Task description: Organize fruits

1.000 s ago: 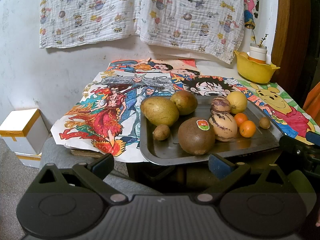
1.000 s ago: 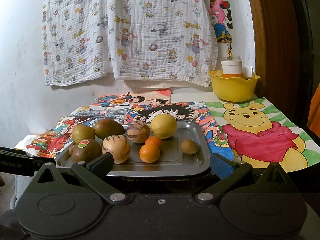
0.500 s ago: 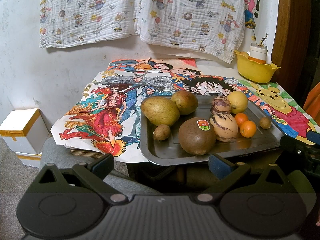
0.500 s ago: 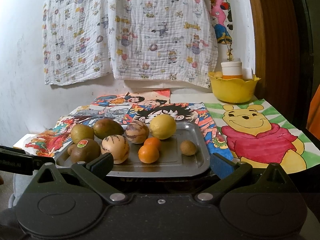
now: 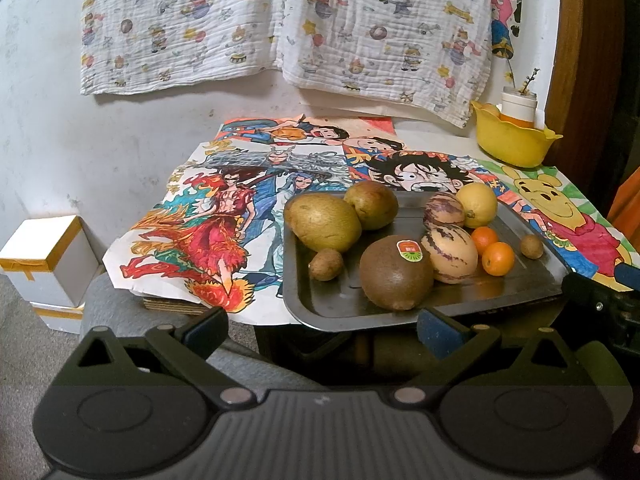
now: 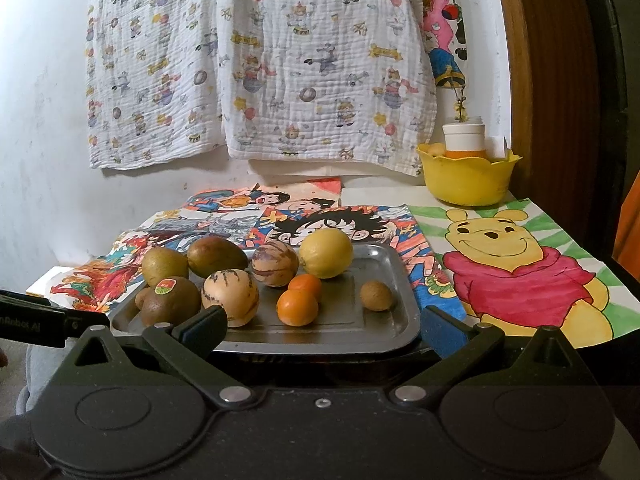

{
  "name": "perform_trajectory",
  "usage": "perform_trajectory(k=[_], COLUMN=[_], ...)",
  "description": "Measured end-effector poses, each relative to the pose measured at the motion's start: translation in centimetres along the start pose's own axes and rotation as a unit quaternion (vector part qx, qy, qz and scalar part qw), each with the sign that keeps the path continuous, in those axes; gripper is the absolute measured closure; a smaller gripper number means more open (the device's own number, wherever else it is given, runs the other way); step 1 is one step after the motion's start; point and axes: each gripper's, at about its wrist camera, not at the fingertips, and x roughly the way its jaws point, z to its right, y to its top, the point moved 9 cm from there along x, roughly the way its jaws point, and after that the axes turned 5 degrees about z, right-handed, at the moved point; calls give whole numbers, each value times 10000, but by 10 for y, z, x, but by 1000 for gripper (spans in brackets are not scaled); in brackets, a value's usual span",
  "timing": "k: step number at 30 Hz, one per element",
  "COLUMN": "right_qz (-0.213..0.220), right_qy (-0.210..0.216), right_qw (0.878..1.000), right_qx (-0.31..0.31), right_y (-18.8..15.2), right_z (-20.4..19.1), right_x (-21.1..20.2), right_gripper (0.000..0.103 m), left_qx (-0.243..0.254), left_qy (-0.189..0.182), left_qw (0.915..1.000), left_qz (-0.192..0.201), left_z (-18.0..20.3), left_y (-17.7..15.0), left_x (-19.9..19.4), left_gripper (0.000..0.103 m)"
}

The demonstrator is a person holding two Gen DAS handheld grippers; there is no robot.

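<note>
A grey metal tray (image 5: 344,312) (image 6: 384,320) sits at the table's near edge with several fruits on it. They include a brown stickered fruit (image 5: 394,274) (image 6: 170,300), two green mangoes (image 5: 322,222), two striped melons (image 5: 454,254) (image 6: 230,298), a yellow lemon (image 5: 478,204) (image 6: 326,252), two small oranges (image 5: 498,258) (image 6: 298,306) and small brown kiwis (image 5: 326,264) (image 6: 376,296). My left gripper (image 5: 322,330) is open and empty just short of the tray's near left edge. My right gripper (image 6: 322,330) is open and empty before the tray's near edge.
Cartoon drawings (image 5: 224,224) (image 6: 520,276) cover the table. A yellow bowl (image 5: 514,144) (image 6: 468,178) holding a white jar stands at the back right by a wooden frame. A patterned cloth (image 6: 256,60) hangs on the wall. White boxes (image 5: 48,256) sit on the floor to the left.
</note>
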Motion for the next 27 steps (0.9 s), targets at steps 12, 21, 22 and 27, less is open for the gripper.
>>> perform_trajectory(k=[12,21,22,27], right_qz=[-21,-27,-31,-23], right_qy=[8,35,38,29], right_qw=[10000,10000,10000,10000], right_qx=[-4,-45,-48,-47], right_y=[-2,-5,-5,-6], right_z=[-2,-4,-3,-5], right_x=[0,4,4,3], right_gripper=[1,1,1,1], left_qx=[-261,-330,-335,-329], left_qy=[-8,-56,-56,-48], left_qw=[9996,9993,9992,9993], left_qz=[138,185,186,175], left_z=[-9,-8,-8,-8], left_y=[1,2,3,2], left_x=[-3,-6,-6,-6], left_gripper=[1,1,1,1])
